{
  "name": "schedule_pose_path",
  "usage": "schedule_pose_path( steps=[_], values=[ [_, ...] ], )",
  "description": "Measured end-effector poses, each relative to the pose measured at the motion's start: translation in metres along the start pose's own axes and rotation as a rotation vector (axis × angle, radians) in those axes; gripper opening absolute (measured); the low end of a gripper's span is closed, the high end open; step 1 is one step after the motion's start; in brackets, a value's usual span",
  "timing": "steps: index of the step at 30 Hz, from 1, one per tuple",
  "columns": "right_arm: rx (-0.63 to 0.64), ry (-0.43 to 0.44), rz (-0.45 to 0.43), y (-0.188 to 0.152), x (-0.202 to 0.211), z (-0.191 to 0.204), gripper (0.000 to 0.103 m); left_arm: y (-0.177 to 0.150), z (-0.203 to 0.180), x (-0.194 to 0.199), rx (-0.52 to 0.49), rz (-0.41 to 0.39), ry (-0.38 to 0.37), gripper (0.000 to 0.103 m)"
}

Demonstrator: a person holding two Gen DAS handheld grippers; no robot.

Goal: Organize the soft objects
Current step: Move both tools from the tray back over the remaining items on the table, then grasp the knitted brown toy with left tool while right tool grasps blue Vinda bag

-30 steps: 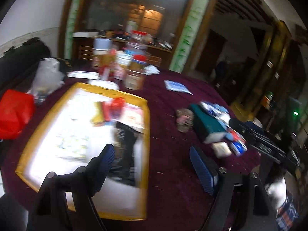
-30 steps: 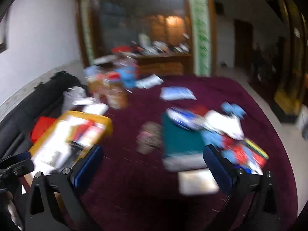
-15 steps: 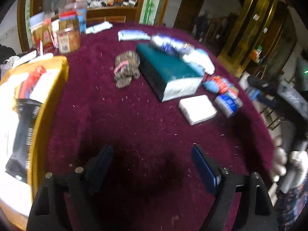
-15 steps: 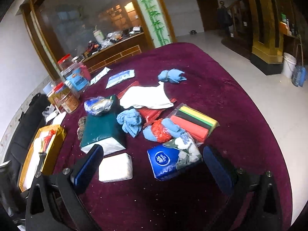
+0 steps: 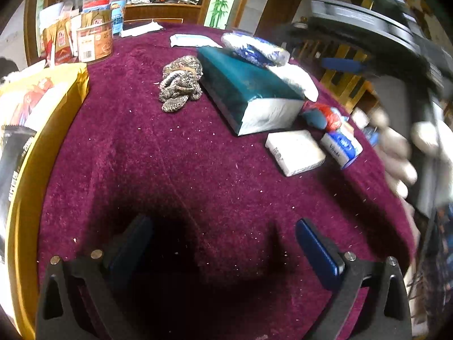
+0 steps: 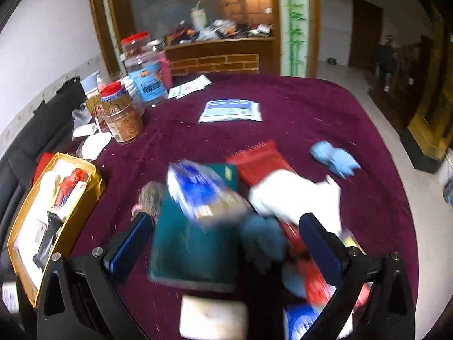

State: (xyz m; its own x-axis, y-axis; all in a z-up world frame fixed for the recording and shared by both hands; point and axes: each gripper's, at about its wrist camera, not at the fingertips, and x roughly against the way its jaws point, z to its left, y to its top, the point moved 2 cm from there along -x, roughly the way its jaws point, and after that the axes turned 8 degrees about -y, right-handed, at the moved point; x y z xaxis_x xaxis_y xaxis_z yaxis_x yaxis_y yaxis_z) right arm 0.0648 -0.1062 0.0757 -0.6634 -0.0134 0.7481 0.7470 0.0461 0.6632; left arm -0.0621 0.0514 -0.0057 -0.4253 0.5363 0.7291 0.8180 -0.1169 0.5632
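1. Soft goods are lying scattered on a round table draped in a dark red plush cloth [image 5: 175, 170]: a grey-brown knitted bundle [image 5: 179, 83] is sitting just beside a long teal wrapped pack [image 5: 243, 90], with a crinkled blue-and-white plastic bag [image 5: 254, 49] resting on the pack's far end.
2. A white square tissue packet [image 5: 294, 151] is lying near the teal pack's near end, next to a small blue-and-white packet [image 5: 344, 147].
3. The left gripper [image 5: 223, 243] is hovering over bare cloth, its jaws having just been opening, spread wide with nothing between them.
4. The right gripper [image 6: 223, 238] is hanging above the teal pack, jaws wide apart and gripping nothing; this view is blurred.
5. A yellow-rimmed tray [image 6: 96, 182] is sitting at the table's left edge, jars [image 6: 124, 119] behind it.
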Motion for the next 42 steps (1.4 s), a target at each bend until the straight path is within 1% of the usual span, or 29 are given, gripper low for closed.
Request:
schedule_pose_path(
  steps=[2, 5, 7, 8, 9, 10, 11, 12, 15, 18, 19, 20, 21, 23, 25, 27, 29, 31, 32, 33, 35, 36, 37, 40, 42],
  values=[
    [0.024, -0.011, 0.024, 0.011, -0.016, 0.009, 0.103, 0.0, 0.003, 0.001, 0.007, -0.01, -0.019, 0.102],
    [0.067, -0.032, 0.072, 0.02, -0.041, 0.022, 0.102, 0.0, 0.002, 0.001, 0.002, -0.011, -0.022, 0.102],
    [0.088, -0.045, 0.099, 0.019, -0.054, 0.027, 0.086, -0.001, 0.001, 0.002, 0.001, -0.014, -0.021, 0.102],
    [0.087, -0.034, 0.126, 0.016, -0.06, 0.028, 0.066, -0.001, 0.001, 0.003, 0.003, -0.016, -0.025, 0.102],
    [0.063, 0.001, 0.129, 0.014, -0.061, 0.026, 0.062, -0.001, 0.002, 0.003, 0.006, -0.018, -0.03, 0.102],
    [0.045, 0.004, 0.117, 0.013, -0.059, 0.024, 0.061, -0.001, 0.003, 0.003, 0.012, -0.021, -0.037, 0.102],
    [0.035, -0.002, 0.107, 0.012, -0.056, 0.022, 0.056, -0.001, 0.004, 0.004, 0.015, -0.022, -0.041, 0.102],
    [0.015, 0.009, 0.099, 0.01, -0.052, 0.019, 0.055, -0.001, 0.004, 0.004, 0.016, -0.022, -0.044, 0.102],
    [-0.068, 0.069, 0.065, 0.0, -0.033, 0.008, 0.055, 0.0, 0.004, 0.005, 0.006, 0.005, -0.058, 0.102],
    [-0.115, 0.117, -0.026, -0.019, 0.004, -0.004, 0.055, 0.006, 0.009, 0.009, 0.041, 0.051, -0.097, 0.102],
    [-0.131, 0.136, -0.055, -0.026, 0.015, -0.009, 0.055, 0.01, 0.011, 0.011, 0.055, 0.054, -0.103, 0.102],
    [-0.144, 0.15, -0.074, -0.03, 0.021, -0.012, 0.055, 0.017, 0.014, 0.014, 0.061, 0.046, -0.092, 0.102],
    [-0.158, 0.164, -0.094, -0.036, 0.027, -0.016, 0.055, 0.026, 0.017, 0.018, 0.055, 0.026, -0.064, 0.102],
    [-0.193, 0.194, -0.125, -0.048, 0.034, -0.026, 0.055, 0.048, 0.022, 0.022, 0.028, -0.014, 0.024, 0.102],
    [-0.215, 0.215, -0.13, -0.054, 0.03, -0.032, 0.055, 0.067, 0.023, 0.02, -0.018, -0.038, 0.071, 0.102],
    [-0.259, 0.257, -0.105, -0.061, 0.02, -0.041, 0.055, 0.087, 0.024, 0.006, -0.081, -0.018, 0.154, 0.102],
    [-0.305, 0.304, -0.074, -0.065, 0.01, -0.048, 0.055, 0.103, 0.026, -0.009, -0.132, 0.006, 0.206, 0.102],
    [-0.337, 0.346, -0.051, -0.066, 0.004, -0.053, 0.055, 0.118, 0.03, -0.028, -0.199, 0.029, 0.292, 0.102],
    [-0.347, 0.357, -0.046, -0.067, 0.003, -0.054, 0.055, 0.121, 0.033, -0.036, -0.216, 0.037, 0.328, 0.102],
    [-0.354, 0.366, -0.044, -0.068, 0.002, -0.055, 0.055, 0.126, 0.038, -0.044, -0.221, 0.046, 0.346, 0.101],
    [-0.358, 0.375, -0.045, -0.068, 0.003, -0.056, 0.055, 0.136, 0.05, -0.057, -0.201, 0.056, 0.347, 0.1],
    [-0.354, 0.372, -0.049, -0.068, 0.004, -0.055, 0.055, 0.138, 0.054, -0.061, -0.187, 0.057, 0.337, 0.1],
    [-0.35, 0.37, -0.052, -0.068, 0.005, -0.054, 0.055, 0.142, 0.059, -0.064, -0.168, 0.054, 0.311, 0.1],
    [-0.346, 0.366, -0.061, -0.068, 0.007, -0.053, 0.056, 0.153, 0.06, -0.076, -0.152, 0.04, 0.299, 0.1],
    [-0.348, 0.36, -0.064, -0.068, 0.007, -0.053, 0.056, 0.158, 0.059, -0.08, -0.137, 0.027, 0.277, 0.1]
  ],
)
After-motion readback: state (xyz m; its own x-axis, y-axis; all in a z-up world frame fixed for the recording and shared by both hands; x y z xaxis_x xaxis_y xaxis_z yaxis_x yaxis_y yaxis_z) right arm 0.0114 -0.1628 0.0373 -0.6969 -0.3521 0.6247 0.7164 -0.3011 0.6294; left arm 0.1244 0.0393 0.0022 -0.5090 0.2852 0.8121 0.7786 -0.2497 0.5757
